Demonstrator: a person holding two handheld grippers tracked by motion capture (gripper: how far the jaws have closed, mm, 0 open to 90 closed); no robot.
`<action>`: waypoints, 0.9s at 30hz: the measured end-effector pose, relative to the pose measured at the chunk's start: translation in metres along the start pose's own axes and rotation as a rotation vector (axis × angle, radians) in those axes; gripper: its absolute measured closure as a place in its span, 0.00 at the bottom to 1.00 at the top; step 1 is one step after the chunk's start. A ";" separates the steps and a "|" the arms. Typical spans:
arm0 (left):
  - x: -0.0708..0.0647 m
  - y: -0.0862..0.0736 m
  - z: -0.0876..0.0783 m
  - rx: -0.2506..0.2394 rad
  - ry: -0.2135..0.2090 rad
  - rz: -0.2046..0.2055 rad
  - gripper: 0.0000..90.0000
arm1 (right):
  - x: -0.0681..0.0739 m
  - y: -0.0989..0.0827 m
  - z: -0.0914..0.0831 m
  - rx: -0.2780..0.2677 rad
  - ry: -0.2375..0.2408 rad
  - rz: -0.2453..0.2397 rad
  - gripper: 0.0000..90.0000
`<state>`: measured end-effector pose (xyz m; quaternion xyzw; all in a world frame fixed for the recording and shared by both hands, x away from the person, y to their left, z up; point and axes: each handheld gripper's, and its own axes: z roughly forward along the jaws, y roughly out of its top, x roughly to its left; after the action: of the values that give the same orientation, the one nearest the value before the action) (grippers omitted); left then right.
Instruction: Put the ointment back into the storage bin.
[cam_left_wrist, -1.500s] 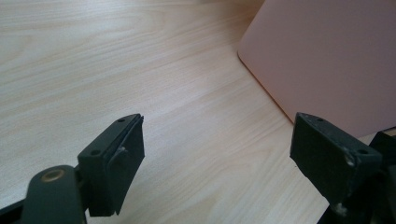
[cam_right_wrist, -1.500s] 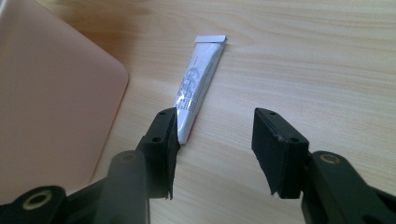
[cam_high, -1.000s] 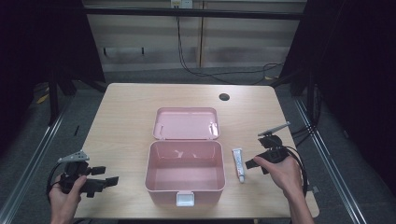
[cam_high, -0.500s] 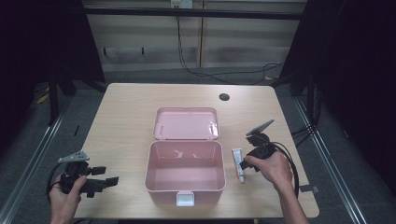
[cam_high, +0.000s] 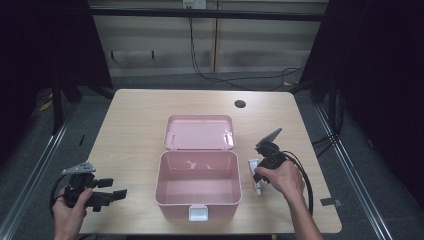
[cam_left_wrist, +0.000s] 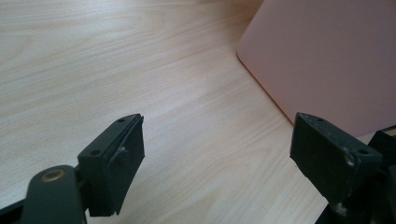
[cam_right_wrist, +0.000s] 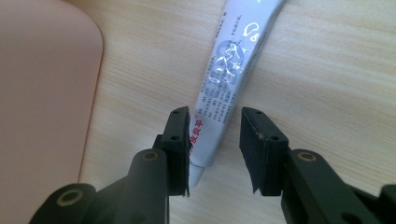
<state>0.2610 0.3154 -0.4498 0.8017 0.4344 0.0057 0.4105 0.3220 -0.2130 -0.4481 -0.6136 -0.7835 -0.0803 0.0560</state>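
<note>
Right hand-held gripper (cam_right_wrist: 215, 144) straddles the white tube (cam_right_wrist: 229, 79) beside the pink box (cam_high: 197, 182) — jaws narrowed, not clamped; left hand-held gripper (cam_left_wrist: 217, 158) gapes wide, empty.

Black screw-studded fingers (cam_right_wrist: 180, 140), trailing cables

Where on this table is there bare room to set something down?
The wooden table is bare left of the open pink plastic box, and along the far edge by the small dark hole. Crowded: right of the box, where the white tube lies between the right gripper's jaws.
</note>
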 end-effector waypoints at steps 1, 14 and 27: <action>0.000 0.000 0.000 0.000 0.000 -0.001 0.20 | 0.001 0.000 0.001 0.004 0.003 -0.002 0.71; 0.000 0.000 0.000 0.001 -0.002 0.000 0.20 | 0.005 0.005 0.013 0.044 -0.053 -0.008 0.73; 0.000 0.000 0.000 0.002 0.000 0.001 0.20 | 0.006 0.008 0.019 0.063 -0.072 -0.037 0.76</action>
<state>0.2615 0.3153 -0.4501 0.8024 0.4339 0.0058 0.4097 0.3290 -0.2021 -0.4652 -0.5994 -0.7984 -0.0345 0.0454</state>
